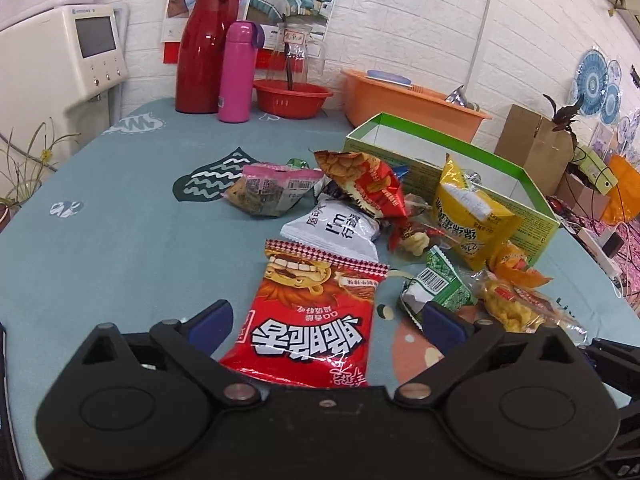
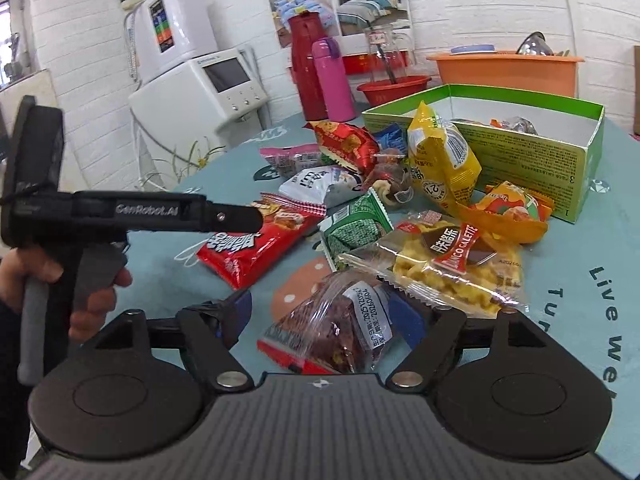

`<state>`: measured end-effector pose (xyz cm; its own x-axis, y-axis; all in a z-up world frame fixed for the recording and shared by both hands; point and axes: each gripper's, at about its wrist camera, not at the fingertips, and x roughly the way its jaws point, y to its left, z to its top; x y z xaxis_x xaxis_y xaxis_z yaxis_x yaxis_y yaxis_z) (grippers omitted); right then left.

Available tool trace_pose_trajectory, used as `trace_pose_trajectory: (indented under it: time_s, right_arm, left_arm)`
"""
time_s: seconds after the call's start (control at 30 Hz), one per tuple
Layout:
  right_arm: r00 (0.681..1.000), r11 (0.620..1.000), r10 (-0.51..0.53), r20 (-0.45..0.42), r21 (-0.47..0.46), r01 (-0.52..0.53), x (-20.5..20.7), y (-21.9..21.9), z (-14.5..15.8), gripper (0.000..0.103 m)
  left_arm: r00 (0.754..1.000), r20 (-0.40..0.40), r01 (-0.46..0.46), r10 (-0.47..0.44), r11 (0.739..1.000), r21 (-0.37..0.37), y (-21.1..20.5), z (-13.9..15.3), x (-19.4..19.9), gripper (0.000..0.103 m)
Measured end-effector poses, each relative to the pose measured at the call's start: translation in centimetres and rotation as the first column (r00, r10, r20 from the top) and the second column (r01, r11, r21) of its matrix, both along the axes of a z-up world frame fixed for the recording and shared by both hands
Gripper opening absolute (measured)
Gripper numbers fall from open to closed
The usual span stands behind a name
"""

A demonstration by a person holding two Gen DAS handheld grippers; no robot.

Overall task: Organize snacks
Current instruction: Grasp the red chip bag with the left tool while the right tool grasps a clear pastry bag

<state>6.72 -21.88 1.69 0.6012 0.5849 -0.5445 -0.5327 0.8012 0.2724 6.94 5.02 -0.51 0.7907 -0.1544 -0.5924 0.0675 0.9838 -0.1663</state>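
A heap of crinkled foil and clear plastic snack packets is spread over a teal printed tablecloth. A glossy red flat packet with a serrated top edge is seen lying lengthwise between the blue pads of the left gripper, whose jaws are spread wide to either side of it; the pads are not seen to press on it. Beyond it lie a white pillow-shaped packet, a puffed yellow packet leaned against the green cardboard box, and a small green patterned packet. The box is rectangular and open-topped, with a white inside, and a few wrapped pieces are visible in it from the right wrist view.

The right gripper is held fully open, angled down toward the table. A clear crumpled packet of dark brown snacks with a red printed edge lies between its fingers; contact cannot be confirmed. Just beyond it a transparent packet of yellow biscuits with a red label is laid.

In the right wrist view, the left tool's black handle is gripped by a hand, one finger curled about the trigger.
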Motion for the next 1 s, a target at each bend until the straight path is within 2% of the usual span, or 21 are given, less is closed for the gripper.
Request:
trace_pose_trajectory:
  time_s: [0.07,0.1,0.13,0.23,0.3,0.53,0.63,0.77,0.8,0.9,0.97,1.0]
  right_arm:
    - [1.000,1.000,-0.013,-0.001,-0.021,0.013,0.3,0.0,-0.4,0.103]
    - [1.000,0.999,-0.009,0.007,-0.032,0.010,0.3,-0.3,-0.7,0.099]
    - [1.000,1.000,0.001,0.009,-0.024,-0.001,0.2,-0.9,-0.7,0.094]
    - [1.000,1.000,0.004,-0.024,0.006,-0.004,0.2,-2.6,-0.9,0.091]
    - [1.000,1.000,0.008,-0.030,0.005,-0.007,0.1,-3.2,-0.8,0.095]
    - [1.000,0.999,0.020,-0.003,-0.042,-0.020,0.0,-2.0,-0.5,0.099]
    - [1.000,0.997,0.020,0.004,-0.079,-0.020,0.3,-1.3,-0.7,0.100]
    - [1.000,0.996,0.018,-0.011,-0.086,-0.019,0.5,-1.2,-1.2,0.102]
    - [1.000,0.996,0.019,-0.003,-0.082,-0.019,0.4,-1.2,-1.3,0.101]
    - [1.000,0.995,0.026,0.014,-0.094,-0.025,0.1,-1.1,-1.3,0.096]
    - [0.999,0.997,0.045,0.007,-0.070,-0.044,-0.3,-1.3,-0.9,0.083]
    - [0.998,0.997,0.067,0.001,-0.043,-0.067,-0.5,-1.4,-0.7,0.082]
  left_arm:
    - [1.000,-0.007,-0.007,0.007,1.000,0.005,0.1,-0.2,0.0,0.103]
    - [1.000,-0.008,-0.010,0.010,1.000,0.009,0.2,-0.3,-0.1,0.103]
    - [1.000,-0.008,-0.011,0.011,1.000,0.015,0.2,-0.4,0.0,0.103]
    - [1.000,-0.022,-0.014,0.015,1.000,0.026,0.1,-0.8,0.8,0.103]
    - [1.000,-0.030,-0.008,0.009,0.999,0.033,-0.1,-1.1,1.4,0.103]
    - [0.998,-0.064,0.007,0.001,0.992,0.124,-1.2,-2.3,3.3,0.103]
    - [0.996,-0.090,0.006,0.007,0.991,0.134,-1.1,-2.8,3.7,0.103]
    - [0.997,-0.072,0.007,0.004,0.987,0.163,-1.6,-3.1,4.0,0.103]
    - [0.998,-0.059,0.010,0.001,0.983,0.186,-1.9,-3.2,4.0,0.103]
    - [0.998,-0.049,0.036,-0.028,0.984,0.176,-2.3,-2.9,3.6,0.103]
    - [0.998,-0.049,0.055,-0.048,0.986,0.154,-2.4,-2.8,2.8,0.103]
    - [0.997,-0.051,0.061,-0.055,0.989,0.133,-2.3,-2.7,2.3,0.103]
